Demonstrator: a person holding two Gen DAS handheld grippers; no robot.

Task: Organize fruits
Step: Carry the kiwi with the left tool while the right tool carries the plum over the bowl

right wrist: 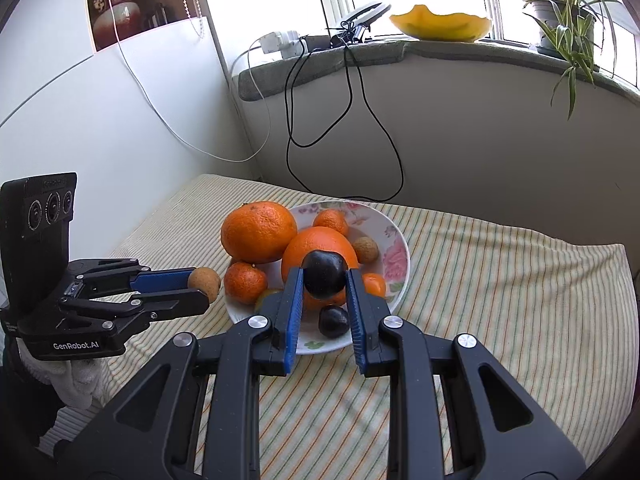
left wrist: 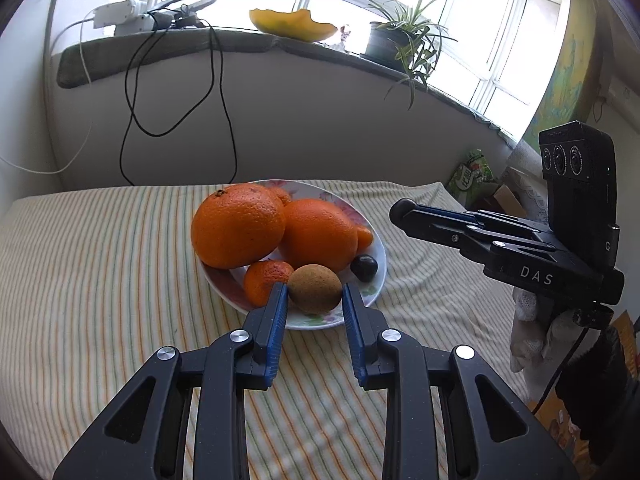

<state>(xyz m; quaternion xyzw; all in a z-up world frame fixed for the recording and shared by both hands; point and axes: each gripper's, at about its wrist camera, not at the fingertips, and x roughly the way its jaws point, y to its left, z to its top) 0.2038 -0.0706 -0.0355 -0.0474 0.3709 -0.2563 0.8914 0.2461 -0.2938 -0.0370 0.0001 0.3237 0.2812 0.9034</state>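
A small brown fruit (left wrist: 315,288) is clamped between the blue pads of the left hand-held gripper (left wrist: 315,294), and in the right wrist view this fruit is seen to be carried clear of the plate (right wrist: 400,276), off its rim on the side facing the left edge of the worktop (right wrist: 500,300). A dark, near-black fruit (right wrist: 324,274) is gripped between the pads of the right hand-held gripper (right wrist: 324,280) and is held above the near part of the plate. The plate itself is set around the middle of the striped cloth and is already loaded: a large orange (right wrist: 259,232), a second orange (right wrist: 318,252), a small mandarin (right wrist: 245,282), another dark fruit (right wrist: 333,321) and a further brown fruit (right wrist: 365,250) are piled on it, with smaller orange fruits tucked behind and beside them. Both grips look narrow and are taken on round, smooth things, so a fruit could be squeezed out sideways if the pads are tightened further or tilted. Were the dark fruit let go over the sloping oranges, it could be expected to roll off the rim and across the cloth toward the near edge of the worktop. A careless lowering could also nudge the stacked oranges, whose balance appears loose. The two hand-held grippers are close to one another, and a collision over the plate is possible if both are brought in together.
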